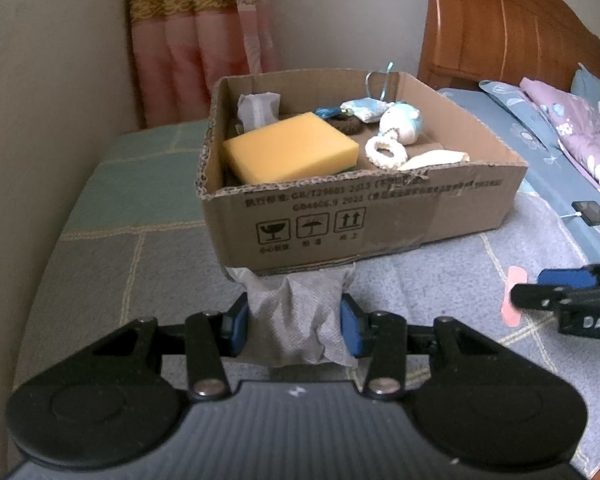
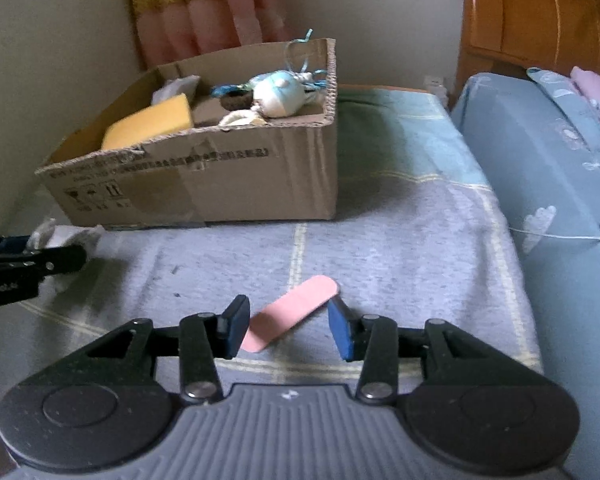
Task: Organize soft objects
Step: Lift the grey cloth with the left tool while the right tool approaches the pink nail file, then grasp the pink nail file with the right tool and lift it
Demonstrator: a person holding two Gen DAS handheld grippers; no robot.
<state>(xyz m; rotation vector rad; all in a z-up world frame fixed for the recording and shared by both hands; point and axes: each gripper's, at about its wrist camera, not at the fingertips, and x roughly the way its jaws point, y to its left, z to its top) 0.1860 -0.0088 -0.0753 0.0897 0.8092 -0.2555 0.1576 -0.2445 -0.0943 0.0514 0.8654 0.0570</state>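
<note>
A cardboard box (image 1: 380, 216) sits on the bed, also in the right wrist view (image 2: 228, 184). It holds a yellow sponge (image 1: 292, 148), a white-blue plush toy (image 1: 400, 124), a white ring (image 1: 384, 152) and other soft items. My left gripper (image 1: 296, 324) is shut on a crumpled grey cloth (image 1: 300, 316) just in front of the box. My right gripper (image 2: 288, 328) is open, its fingers on either side of a flat pink pad (image 2: 292, 312) lying on the blanket; the pad also shows in the left wrist view (image 1: 514, 296).
A grey-green checked blanket (image 2: 400, 240) covers the bed. A blue quilt (image 2: 560, 184) and pillows lie to the right, with a phone on a cable (image 1: 590, 212). A wooden headboard (image 1: 500, 28), a wall and a curtain (image 1: 196, 32) stand behind the box.
</note>
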